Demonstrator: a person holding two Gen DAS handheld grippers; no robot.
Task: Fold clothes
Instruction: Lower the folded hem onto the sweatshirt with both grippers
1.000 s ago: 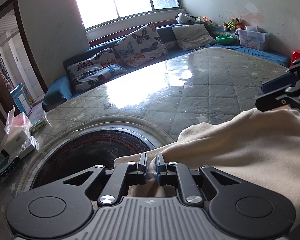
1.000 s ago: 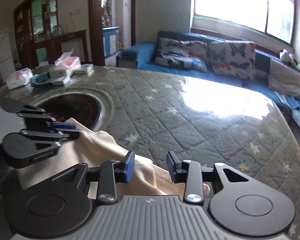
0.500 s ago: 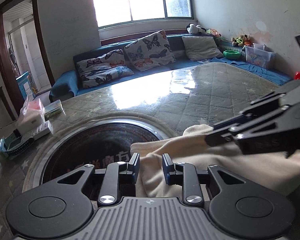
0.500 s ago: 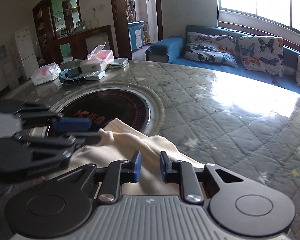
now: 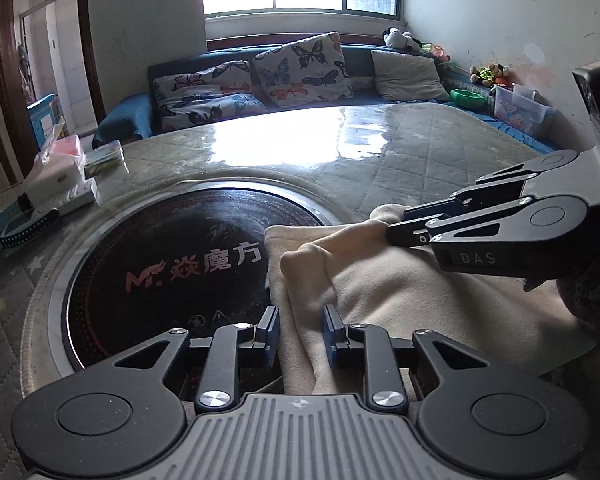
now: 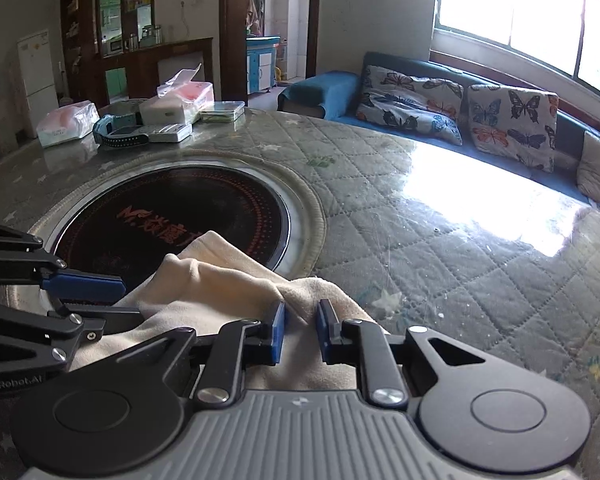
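Observation:
A cream fleece garment lies folded on the round table, its far corner over the black cooktop; it also shows in the right wrist view. My left gripper is open, its jaws apart on either side of a fold of the cloth near the left edge. My right gripper is open too, with a ridge of cloth between its jaws. Each gripper shows in the other's view, the right one at the cloth's far edge and the left one at its left side.
The black round cooktop sits in the quilted table top. Tissue packs, a box and a blue watch lie at the table's far left. A blue sofa with butterfly cushions runs behind the table under the window.
Both grippers have let go of the garment and opened; the left was shut on it a second ago. The cloth now rests lower on the table, and both grippers have drawn back toward its near side.

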